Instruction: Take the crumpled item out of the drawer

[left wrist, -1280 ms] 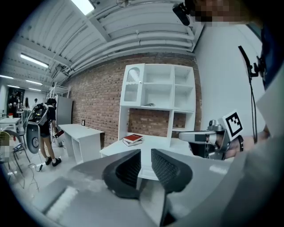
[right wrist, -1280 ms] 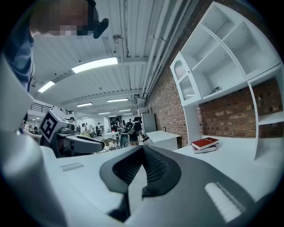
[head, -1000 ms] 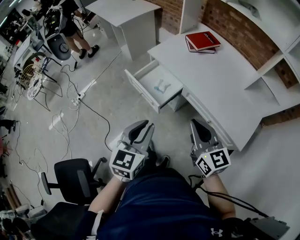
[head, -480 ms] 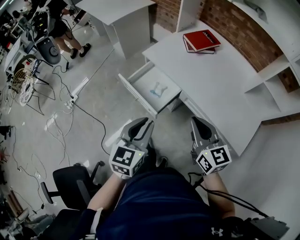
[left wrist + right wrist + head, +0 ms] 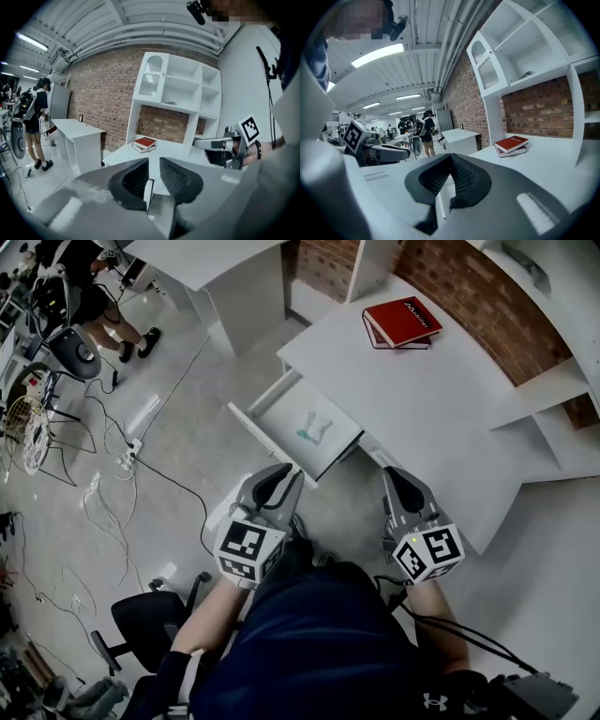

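The crumpled item [image 5: 317,427] is lying in the open drawer [image 5: 265,434], now sitting nearer both grippers than a second ago; the left gripper [image 5: 281,480] is hanging slightly parted, empty; the right gripper [image 5: 397,480] is staying clenched on nothing.

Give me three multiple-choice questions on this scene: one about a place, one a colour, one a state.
1. Where does the crumpled item lie? A on the desk; B in the open drawer; C on the floor.
2. The top book is: A green; B red; C yellow.
3. The jaws of the left gripper are: A apart, empty; B clamped on the book; C clamped on the crumpled item.
Answers: B, it lies inside the pulled-out drawer; B, its cover is red; A, a bare gap parts the pads.
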